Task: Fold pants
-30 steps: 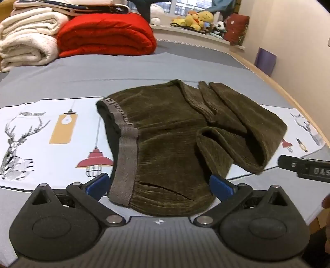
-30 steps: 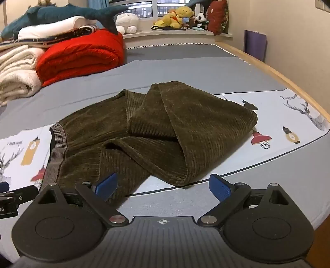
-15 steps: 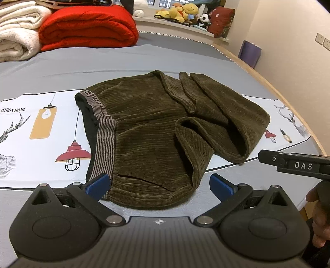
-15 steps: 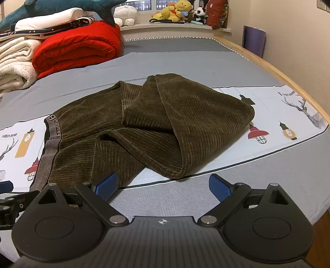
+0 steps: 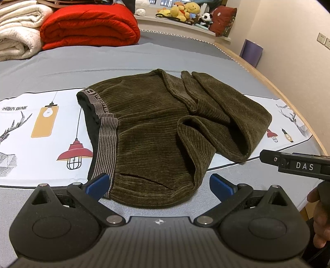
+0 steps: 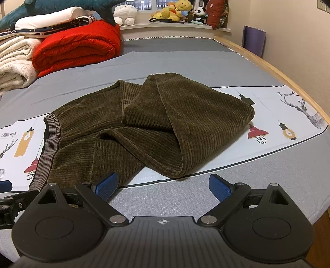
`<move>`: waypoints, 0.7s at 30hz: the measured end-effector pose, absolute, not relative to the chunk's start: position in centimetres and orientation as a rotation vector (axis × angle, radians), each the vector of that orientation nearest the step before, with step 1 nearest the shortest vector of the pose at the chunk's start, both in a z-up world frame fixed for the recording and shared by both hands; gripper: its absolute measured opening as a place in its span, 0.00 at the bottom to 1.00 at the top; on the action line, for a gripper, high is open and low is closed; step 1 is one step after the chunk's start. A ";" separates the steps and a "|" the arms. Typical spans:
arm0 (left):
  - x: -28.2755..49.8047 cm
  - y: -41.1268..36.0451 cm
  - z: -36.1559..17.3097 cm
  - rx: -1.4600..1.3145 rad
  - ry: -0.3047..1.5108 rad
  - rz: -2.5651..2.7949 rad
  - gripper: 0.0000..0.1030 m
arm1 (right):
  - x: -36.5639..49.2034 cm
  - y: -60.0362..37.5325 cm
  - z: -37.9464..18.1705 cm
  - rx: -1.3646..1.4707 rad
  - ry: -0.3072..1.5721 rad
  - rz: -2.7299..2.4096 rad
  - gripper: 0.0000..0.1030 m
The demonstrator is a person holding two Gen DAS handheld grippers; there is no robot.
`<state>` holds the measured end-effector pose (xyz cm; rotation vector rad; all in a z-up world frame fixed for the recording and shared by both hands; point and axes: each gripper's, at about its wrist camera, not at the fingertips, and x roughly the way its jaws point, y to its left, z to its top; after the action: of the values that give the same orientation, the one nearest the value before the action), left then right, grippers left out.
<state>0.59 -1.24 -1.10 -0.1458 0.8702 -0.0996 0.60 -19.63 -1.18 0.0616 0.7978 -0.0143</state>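
Note:
Dark olive corduroy pants (image 5: 156, 132) (image 6: 156, 121) lie folded over on the bed, their grey striped waistband (image 5: 105, 142) (image 6: 46, 154) at the left and the legs doubled back in a loose fold at the right. My left gripper (image 5: 159, 183) hovers open just short of the pants' near edge, nothing between its blue pads. My right gripper (image 6: 163, 185) is open too, above bare grey sheet in front of the folded legs' hem. The right tool's side (image 5: 297, 165) and a hand (image 5: 318, 210) show at the left wrist view's right edge.
The grey bed carries a white printed strip (image 5: 41, 132) with lamps and deer (image 6: 286, 115). A red quilt (image 5: 88, 26) (image 6: 76, 45) and white blankets (image 5: 16, 31) are stacked at the back left. Plush toys (image 6: 175, 10) line the windowsill. The wooden bed edge (image 6: 278, 72) runs along the right.
Both grippers drew back and rose slightly, so the pants sit a little farther off. The pants lie as before. Both grippers stayed open.

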 end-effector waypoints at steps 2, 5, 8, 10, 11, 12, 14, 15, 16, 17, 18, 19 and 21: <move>0.6 -1.2 -1.1 -0.147 0.870 -0.100 1.00 | 0.6 -19.6 -1.2 0.060 0.798 -0.015 0.93; 0.6 -1.2 -1.2 -0.147 0.870 -0.101 1.00 | 0.6 -19.5 -1.3 0.059 0.799 -0.016 0.93; 0.6 -1.2 -1.2 -0.146 0.871 -0.101 1.00 | 0.6 -19.6 -1.3 0.059 0.799 -0.015 0.93; 0.6 -1.3 -1.2 -0.146 0.872 -0.100 1.00 | 0.7 -19.5 -1.2 0.059 0.799 -0.016 0.93; 0.6 -1.3 -1.2 -0.146 0.871 -0.100 1.00 | 0.7 -19.5 -1.2 0.059 0.800 -0.016 0.93; 0.6 -1.3 -1.2 -0.146 0.872 -0.100 1.00 | 0.6 -19.5 -1.2 0.059 0.800 -0.016 0.93; 0.6 -1.3 -1.2 -0.145 0.871 -0.101 1.00 | 0.7 -19.5 -1.2 0.059 0.799 -0.015 0.93; 0.6 -1.3 -1.2 -0.145 0.871 -0.101 1.00 | 0.7 -19.5 -1.2 0.059 0.799 -0.015 0.93; 0.6 -1.3 -1.2 -0.144 0.871 -0.101 1.00 | 0.7 -19.5 -1.2 0.058 0.799 -0.016 0.93; 0.6 -1.3 -1.2 -0.145 0.871 -0.100 1.00 | 0.7 -19.5 -1.2 0.058 0.800 -0.016 0.93; 0.6 -1.3 -1.2 -0.145 0.871 -0.099 1.00 | 0.7 -19.5 -1.2 0.058 0.800 -0.016 0.93; 0.6 -1.3 -1.3 -0.146 0.872 -0.099 1.00 | 0.7 -19.5 -1.2 0.059 0.800 -0.016 0.93; 0.6 -1.3 -1.3 -0.147 0.873 -0.099 1.00 | 0.7 -19.5 -1.2 0.058 0.799 -0.016 0.93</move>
<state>0.57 -1.29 -1.29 -0.1470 0.8731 -0.0987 0.65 -19.49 -1.23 0.0582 0.7992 -0.0161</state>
